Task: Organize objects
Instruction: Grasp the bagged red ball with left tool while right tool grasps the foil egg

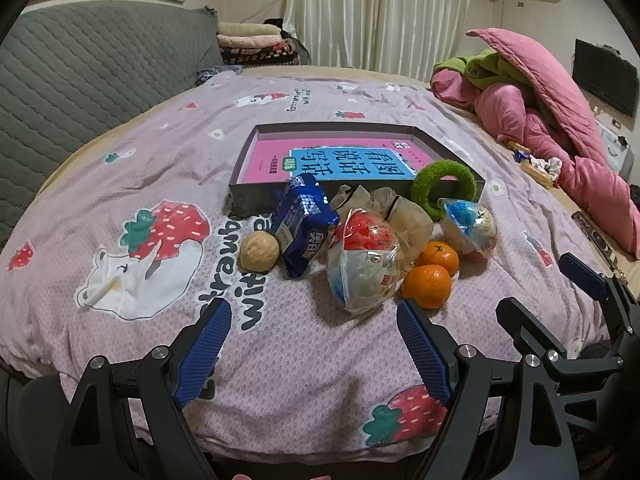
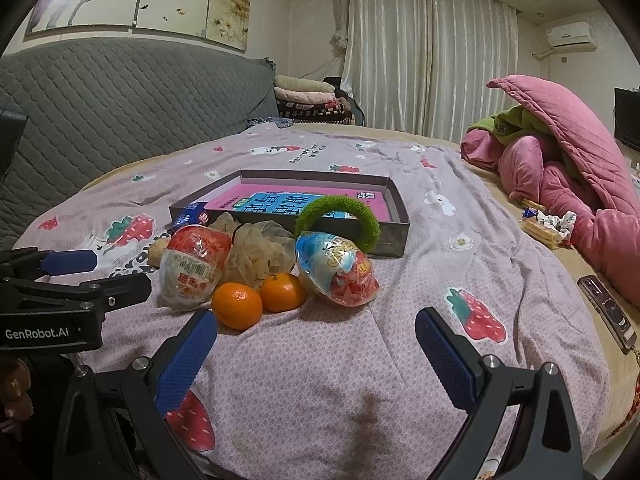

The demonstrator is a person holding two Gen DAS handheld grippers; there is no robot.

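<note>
A shallow dark box (image 1: 256, 196) (image 2: 394, 236) holding a pink and blue book (image 1: 344, 160) lies on the strawberry quilt. In front of it sit a walnut (image 1: 259, 251), a blue snack pack (image 1: 302, 224), two wrapped snack bags (image 1: 364, 264) (image 1: 470, 228), a beige mesh pouch (image 1: 404, 212), a green fuzzy ring (image 1: 444, 188) (image 2: 340, 216) leaning on the box, and two oranges (image 1: 427, 286) (image 1: 442, 257). My left gripper (image 1: 314, 316) is open, short of the pile. My right gripper (image 2: 316, 332) is open too, just before the oranges (image 2: 237, 306) (image 2: 282, 292).
A heap of pink and green bedding (image 1: 548, 112) (image 2: 568, 160) fills the right side. Wrappers (image 2: 548, 224) and a phone (image 2: 608, 308) lie near the bed's right edge. A grey quilted headboard (image 1: 80, 80) stands at left. Bare quilt lies near both grippers.
</note>
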